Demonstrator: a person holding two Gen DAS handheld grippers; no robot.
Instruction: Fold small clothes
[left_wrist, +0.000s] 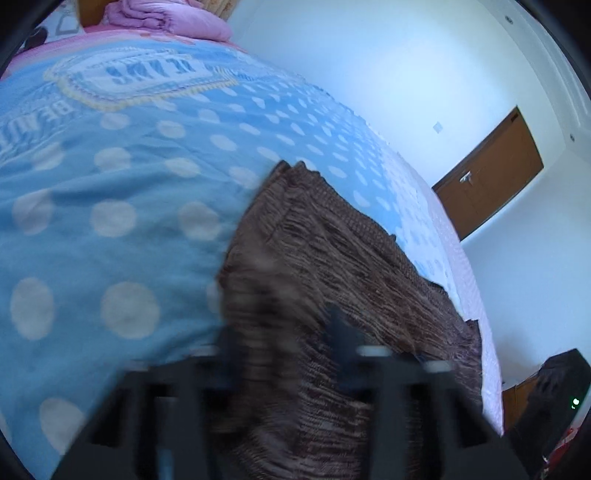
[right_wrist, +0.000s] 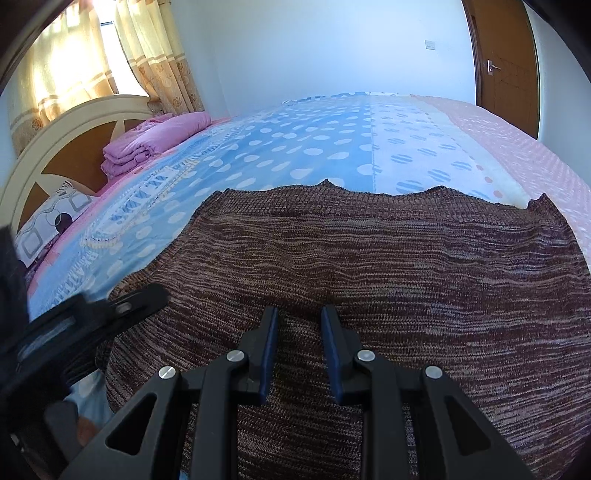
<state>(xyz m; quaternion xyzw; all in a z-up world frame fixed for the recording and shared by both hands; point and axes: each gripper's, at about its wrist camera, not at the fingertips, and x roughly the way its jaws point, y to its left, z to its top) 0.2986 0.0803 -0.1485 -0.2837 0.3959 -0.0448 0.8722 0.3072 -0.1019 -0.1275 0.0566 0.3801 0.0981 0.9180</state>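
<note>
The brown knitted garment (right_wrist: 369, 277) lay spread flat on the bed (right_wrist: 314, 147), over the blue dotted blanket, and everything here is placed relative to it. Its long axis ran from side to side across the right wrist view. Its far edge faced the wall, and its near edge passed under both tools.

The right gripper (right_wrist: 299, 347) stood over the near middle of the garment, pointing across it toward the far edge. Its blue pads (right_wrist: 271, 350) stood a little apart with knit showing in the gap. Whether they pinched a fold of the fabric or only rested on it could not be told from this view.

The left gripper (right_wrist: 122, 306) lay at the garment's left near corner, where the knit met the blanket. In its own view (left_wrist: 295, 354) the fingers were smeared by blur. They looked drawn close together with brown knit between them, but a firm pinch could not be confirmed.

The left gripper was therefore the nearer one to an edge, and the right one sat well inside the cloth. A fold would most likely turn on that relation. The left corner would have to travel along the long axis toward the right side, or both near points would go away toward the far edge. The loose knit could sag or slip from a shallow hold.
</note>
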